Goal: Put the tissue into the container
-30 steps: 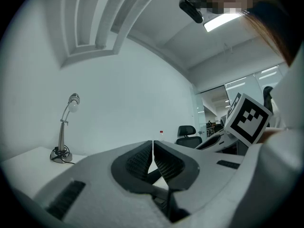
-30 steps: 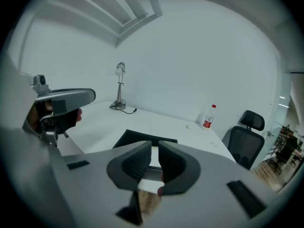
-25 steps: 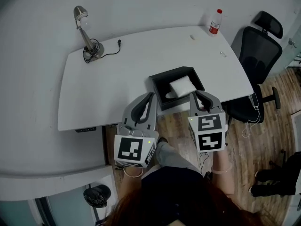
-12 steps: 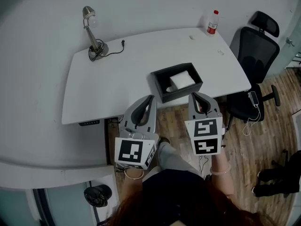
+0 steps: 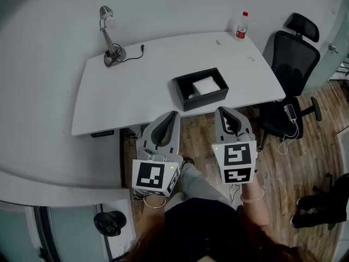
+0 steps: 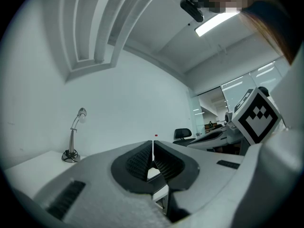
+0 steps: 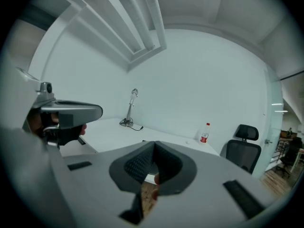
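A white folded tissue (image 5: pixel 204 84) lies inside the black open container (image 5: pixel 181 95), which stands near the front edge of the white desk (image 5: pixel 136 86). Both grippers are held off the desk, over the wooden floor in front of it. My left gripper (image 5: pixel 173 114) is shut with nothing between its jaws; in the left gripper view its tips (image 6: pixel 153 147) meet. My right gripper (image 5: pixel 220 111) is also shut and empty, its jaws touching in the right gripper view (image 7: pixel 153 148).
A desk lamp (image 5: pixel 109 34) with a cord stands at the desk's back left. A bottle with a red label (image 5: pixel 240 26) is at the back right. A black office chair (image 5: pixel 289 59) stands right of the desk. The person's legs are below the grippers.
Both grippers have drawn back from the container toward the person, off the desk edge. The right gripper's jaws have closed fully. The tissue stays in the container.
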`<state>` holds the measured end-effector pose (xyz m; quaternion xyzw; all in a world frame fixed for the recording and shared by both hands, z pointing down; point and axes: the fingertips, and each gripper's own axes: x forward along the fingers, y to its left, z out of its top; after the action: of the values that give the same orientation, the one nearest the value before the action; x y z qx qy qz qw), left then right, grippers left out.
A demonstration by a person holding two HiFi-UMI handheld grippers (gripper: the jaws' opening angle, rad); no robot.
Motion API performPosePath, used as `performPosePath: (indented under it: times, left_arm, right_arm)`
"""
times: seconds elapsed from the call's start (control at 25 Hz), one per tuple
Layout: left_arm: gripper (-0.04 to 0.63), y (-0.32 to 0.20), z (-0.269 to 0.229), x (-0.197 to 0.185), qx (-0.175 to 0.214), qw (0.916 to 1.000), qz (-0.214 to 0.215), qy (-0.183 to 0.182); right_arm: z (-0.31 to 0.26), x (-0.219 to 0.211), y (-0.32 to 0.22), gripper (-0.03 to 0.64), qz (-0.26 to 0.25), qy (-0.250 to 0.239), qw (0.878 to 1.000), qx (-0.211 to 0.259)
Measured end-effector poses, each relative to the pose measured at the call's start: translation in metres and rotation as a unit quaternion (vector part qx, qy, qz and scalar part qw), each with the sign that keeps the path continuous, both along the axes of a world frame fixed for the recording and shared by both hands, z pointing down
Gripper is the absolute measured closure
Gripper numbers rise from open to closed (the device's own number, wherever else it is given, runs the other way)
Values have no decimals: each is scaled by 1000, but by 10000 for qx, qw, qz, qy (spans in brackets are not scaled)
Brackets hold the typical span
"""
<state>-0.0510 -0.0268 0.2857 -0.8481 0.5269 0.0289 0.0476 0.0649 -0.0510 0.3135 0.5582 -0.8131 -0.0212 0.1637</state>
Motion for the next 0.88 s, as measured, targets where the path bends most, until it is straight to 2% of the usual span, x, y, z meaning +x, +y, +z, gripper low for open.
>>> performPosePath:
  times: [0.44, 0.64, 0.88]
  left_arm:
    - [563, 26, -4, 16, 56, 9999, 31, 97]
    - [563, 31, -11, 21, 144, 9999, 45, 60]
    - [563, 38, -15, 38, 213, 9997, 98, -48]
  right_arm:
    - [-16, 4, 39, 597, -259, -622, 9968, 430]
    - [-28, 6, 50, 597, -300, -531, 9947, 826]
    - [-27, 19, 59, 597, -268, -500, 9939, 947]
